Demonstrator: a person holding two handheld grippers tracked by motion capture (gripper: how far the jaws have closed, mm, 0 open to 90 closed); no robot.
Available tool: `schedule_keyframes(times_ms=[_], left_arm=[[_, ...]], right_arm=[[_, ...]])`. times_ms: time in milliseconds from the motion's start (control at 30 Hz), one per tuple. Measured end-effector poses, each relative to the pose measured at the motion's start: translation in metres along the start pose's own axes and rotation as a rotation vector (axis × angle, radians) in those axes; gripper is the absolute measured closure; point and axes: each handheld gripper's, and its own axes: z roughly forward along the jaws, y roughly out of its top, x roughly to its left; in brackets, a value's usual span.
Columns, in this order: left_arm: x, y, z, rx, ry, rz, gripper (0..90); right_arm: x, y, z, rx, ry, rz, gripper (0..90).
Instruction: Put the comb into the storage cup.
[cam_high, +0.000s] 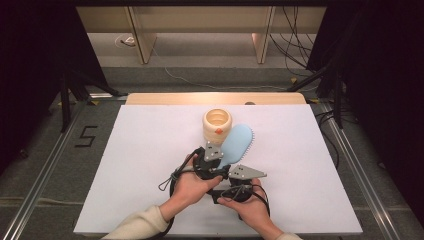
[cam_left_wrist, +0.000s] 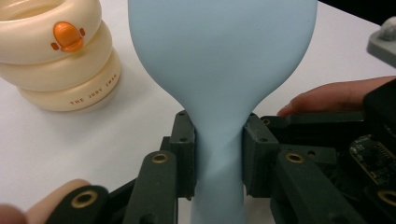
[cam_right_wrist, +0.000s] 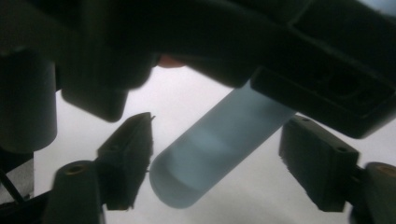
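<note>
A light blue brush (cam_high: 238, 143) with a wide flat head lies tilted over the white table, head beside a cream ringed cup (cam_high: 217, 123). My left gripper (cam_high: 218, 162) is shut on the brush's narrow neck; in the left gripper view the pads (cam_left_wrist: 184, 144) press the neck of the brush (cam_left_wrist: 219, 56) from both sides (cam_left_wrist: 218, 140), with the cup (cam_left_wrist: 56, 51) at upper left. My right gripper (cam_high: 223, 178) sits just below the left one. In the right gripper view its jaws stand open (cam_right_wrist: 219, 156) around the brush's rounded handle end (cam_right_wrist: 205, 158), under the left gripper's dark body.
A white sheet (cam_high: 145, 165) covers the table, with a wooden edge (cam_high: 215, 98) at the back. Metal rails and cables run along the floor at both sides. A fingertip (cam_left_wrist: 327, 95) of the person's other hand rests close to the left gripper.
</note>
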Motion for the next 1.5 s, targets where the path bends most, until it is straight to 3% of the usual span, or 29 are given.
schedule_keyframes(times_ms=[300,633,1000,1400,1500], left_arm=[[0.0004,-0.0002,0.0,-0.003,-0.001,-0.007,69.5],[0.0014,0.0002,-0.0011,-0.008,-0.003,-0.015,69.6],[0.0024,0.0011,-0.0025,-0.019,-0.008,-0.029,69.5],[0.001,0.0026,-0.0042,-0.017,-0.01,-0.016,69.3],[0.0005,0.0033,-0.005,-0.02,-0.009,-0.015,69.1]], right_arm=[[0.0011,0.0004,0.0023,-0.015,-0.02,0.016,38.0],[0.0024,0.0002,0.0016,-0.018,0.004,0.033,49.6],[-0.0001,0.0001,0.0002,-0.025,0.006,0.064,54.3],[-0.0042,-0.0005,-0.0029,-0.048,0.011,0.175,61.9],[-0.0045,-0.0007,-0.0038,-0.062,0.014,0.23,64.2]])
